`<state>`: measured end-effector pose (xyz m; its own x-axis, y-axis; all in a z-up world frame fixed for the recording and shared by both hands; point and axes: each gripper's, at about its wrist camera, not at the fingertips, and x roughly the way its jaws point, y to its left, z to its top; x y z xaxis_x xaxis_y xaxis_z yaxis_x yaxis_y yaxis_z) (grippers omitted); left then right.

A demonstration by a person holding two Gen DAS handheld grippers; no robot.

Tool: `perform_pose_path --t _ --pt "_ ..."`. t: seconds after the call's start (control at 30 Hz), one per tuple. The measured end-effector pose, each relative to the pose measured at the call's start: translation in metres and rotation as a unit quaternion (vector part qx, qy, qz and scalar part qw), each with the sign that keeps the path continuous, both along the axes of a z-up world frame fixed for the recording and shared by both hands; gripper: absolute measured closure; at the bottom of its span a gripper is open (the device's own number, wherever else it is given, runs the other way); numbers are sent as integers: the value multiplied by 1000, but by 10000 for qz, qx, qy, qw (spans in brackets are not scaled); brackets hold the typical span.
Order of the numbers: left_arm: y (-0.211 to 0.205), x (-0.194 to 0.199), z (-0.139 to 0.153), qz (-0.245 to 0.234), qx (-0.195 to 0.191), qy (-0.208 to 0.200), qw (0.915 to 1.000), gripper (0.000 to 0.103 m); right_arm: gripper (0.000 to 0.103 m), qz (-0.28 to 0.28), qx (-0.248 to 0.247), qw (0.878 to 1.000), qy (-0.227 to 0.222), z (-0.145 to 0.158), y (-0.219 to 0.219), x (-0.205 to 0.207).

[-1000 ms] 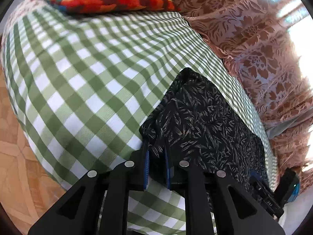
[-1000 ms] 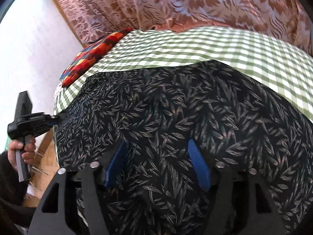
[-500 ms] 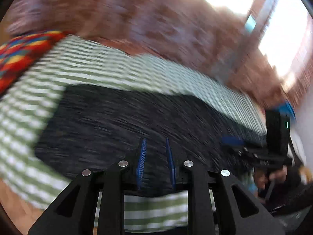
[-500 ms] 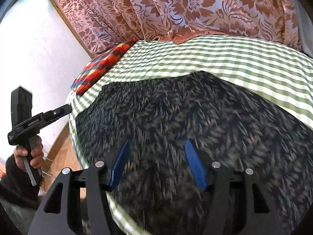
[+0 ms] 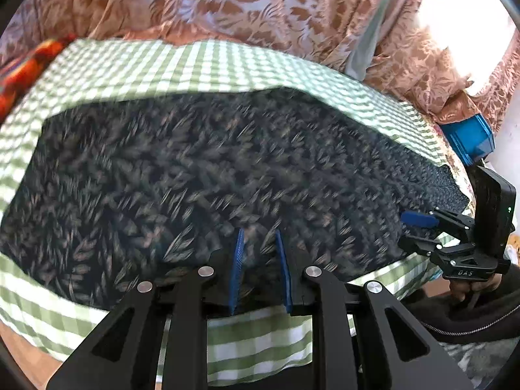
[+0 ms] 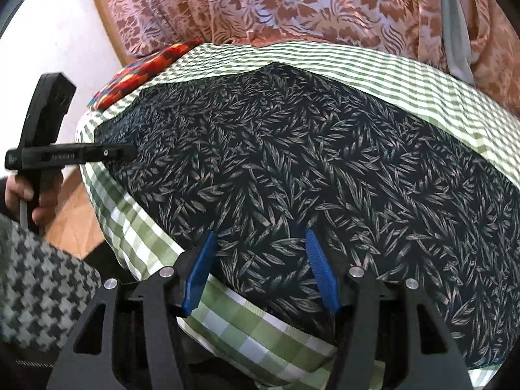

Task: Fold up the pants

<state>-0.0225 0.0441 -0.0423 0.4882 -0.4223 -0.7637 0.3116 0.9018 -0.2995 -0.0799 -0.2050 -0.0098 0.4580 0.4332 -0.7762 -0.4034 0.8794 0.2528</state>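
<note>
The dark leaf-print pants (image 5: 195, 169) lie spread flat across the green checked bed cover (image 5: 162, 61). My left gripper (image 5: 258, 232) hovers over their near edge. Its jaws are opening, a narrow gap between the blue pads, and no fabric is pinched. In the right wrist view the pants (image 6: 325, 162) fill the middle. My right gripper (image 6: 260, 235) stands open above their near edge, holding nothing. The right gripper (image 5: 412, 230) also shows at the pants' right end, and the left gripper (image 6: 128, 152) at their left end.
A multicoloured pillow (image 6: 146, 68) lies at the far left of the bed cover (image 6: 390, 74). A brown floral curtain (image 5: 260, 6) hangs behind. A blue object (image 5: 471, 136) sits at the right. Houndstooth cloth (image 6: 39, 292) and wooden floor (image 6: 71, 224) lie near left.
My left gripper let go of the pants' corner, rolled and swung round to face the near edge, its jaws a little wider. My right gripper drew back toward the near edge and narrowed slightly.
</note>
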Motion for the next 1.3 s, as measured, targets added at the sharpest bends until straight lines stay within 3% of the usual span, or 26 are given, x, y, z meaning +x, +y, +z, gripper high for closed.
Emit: perform_pose_path --t 0.03,0.17,0.27,0.43,0.53,0.6,0.73,0.8,1.0,1.2,1.3 --pt "-4 1 4 -30 -69 -83 9999 72 46 -28 66 10000 57 2 -3 1" --pt "-31 6 13 -289 -125 -302 9990 61 46 -488 618 9966 243 19 -34 5" --pt "-51 19 6 -378 -62 -163 9991 61 46 -1057 1089 9879 310 30 -75 1" --pt "-71 32 -8 -418 -42 4 9991 61 45 -2613 1566 9517 387 40 -178 -24" --pt "-74 35 -8 -448 -131 26 9989 61 46 -3567 1758 9170 314 43 -244 -52" --pt "-74 35 -9 -437 -185 52 9989 55 50 -4224 2008 8832 334 39 -284 -73" --pt "-75 35 -11 -443 -265 98 9986 49 56 -5405 2521 8019 367 21 -348 -119" --pt "-78 35 -11 -465 -206 89 9987 47 58 -5588 2770 7806 408 10 -363 -128" --pt "-80 33 -14 -439 -183 145 9988 43 64 -5787 3193 7496 343 -19 -379 -126" --pt "-82 36 -18 -398 -261 247 9986 34 72 -5851 3327 7394 176 -38 -398 -117" --pt "-83 36 -17 -413 -325 262 9983 30 73 -5836 3262 7435 123 -39 -405 -110"
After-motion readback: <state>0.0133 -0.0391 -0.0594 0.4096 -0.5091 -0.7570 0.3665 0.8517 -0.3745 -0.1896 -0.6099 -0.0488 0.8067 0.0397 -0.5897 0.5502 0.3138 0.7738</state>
